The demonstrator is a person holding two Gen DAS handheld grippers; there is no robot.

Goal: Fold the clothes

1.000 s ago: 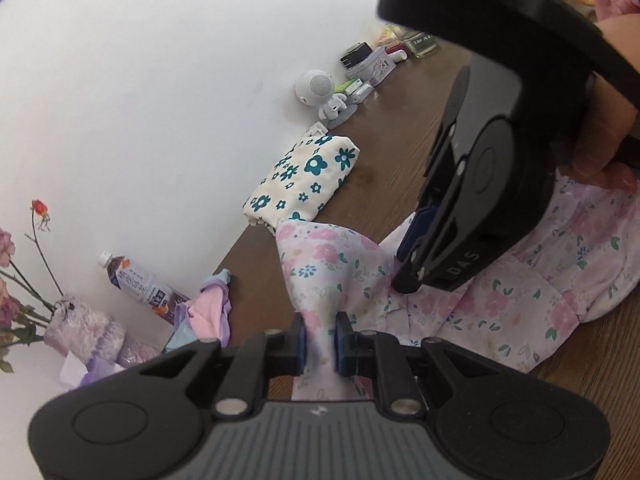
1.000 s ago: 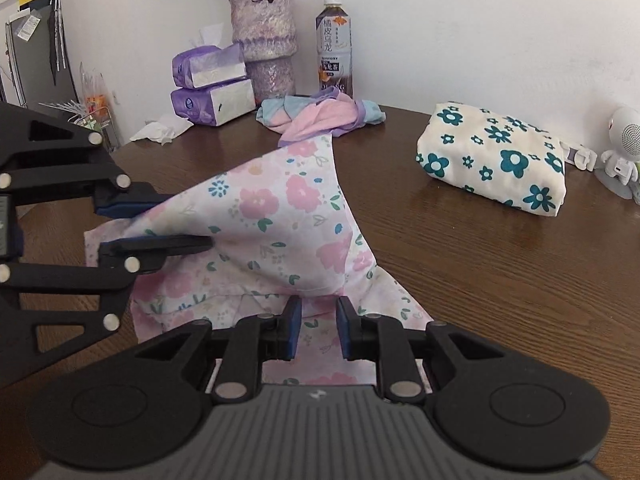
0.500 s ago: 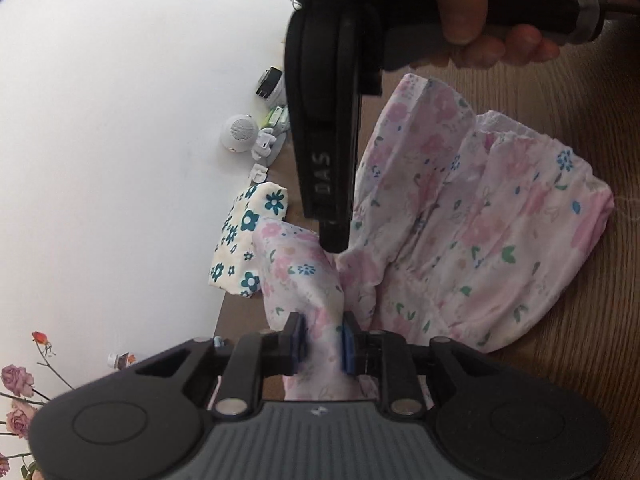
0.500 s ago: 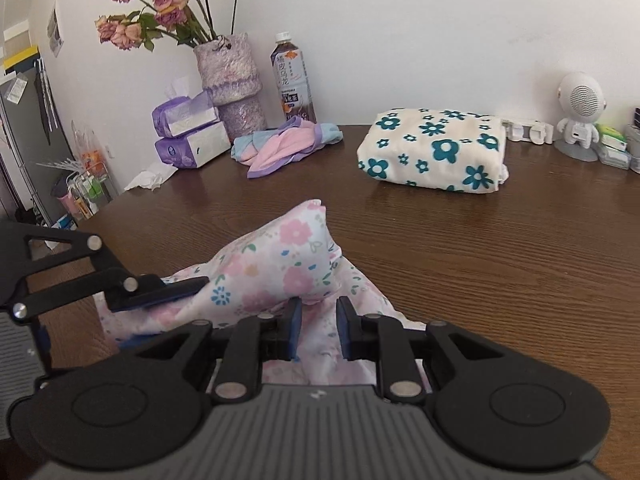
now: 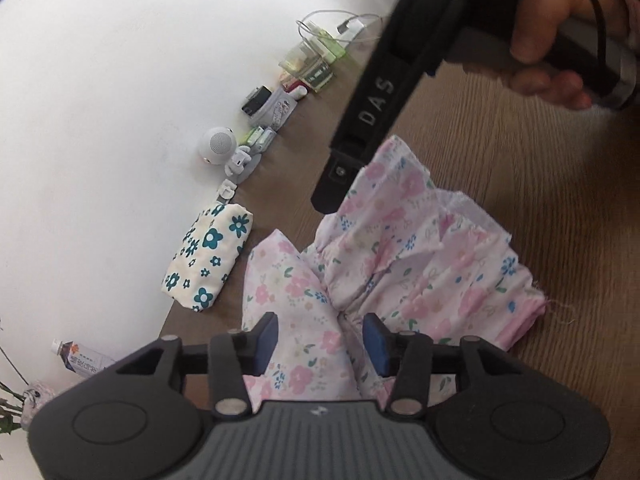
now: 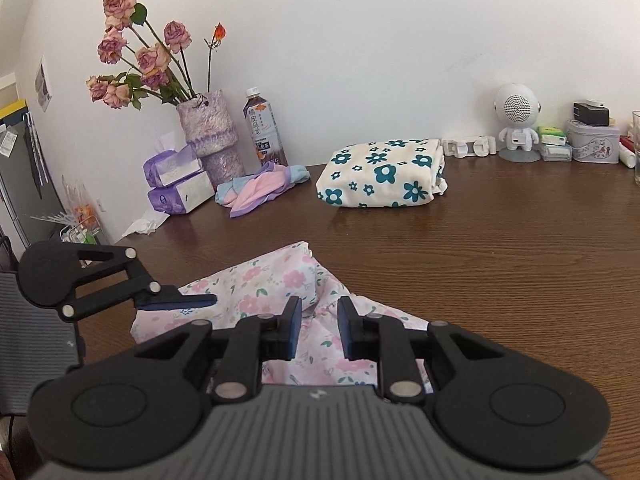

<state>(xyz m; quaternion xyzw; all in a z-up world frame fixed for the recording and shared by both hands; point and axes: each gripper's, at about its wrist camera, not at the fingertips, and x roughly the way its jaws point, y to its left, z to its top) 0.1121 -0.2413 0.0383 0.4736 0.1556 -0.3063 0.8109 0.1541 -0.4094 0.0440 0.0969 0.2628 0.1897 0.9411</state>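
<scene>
Writing: "DAS" in white on the right gripper's black body, seen from the left cam; bottle label has Chinese characters, too small for us to read fully
Left gripper: jaws spread; blue pads either side of the cloth, not pinching; 0.5 s ago we saw them pressed on a fold
Right gripper: jaws spread too, cloth lying between them; 0.5 s ago they were near closed on it
Garment: pink floral piece, bunched on the table right in front of both grippers; 1 s ago it was lifted in a peak, now we see it slumped lower
Folded cloth: cream w/ teal flowers, near the wall, well apart from the garment; unmoved
Other: vase w/ roses, tissue packs, pastel cloth by the bottle, small white robot speaker
</scene>
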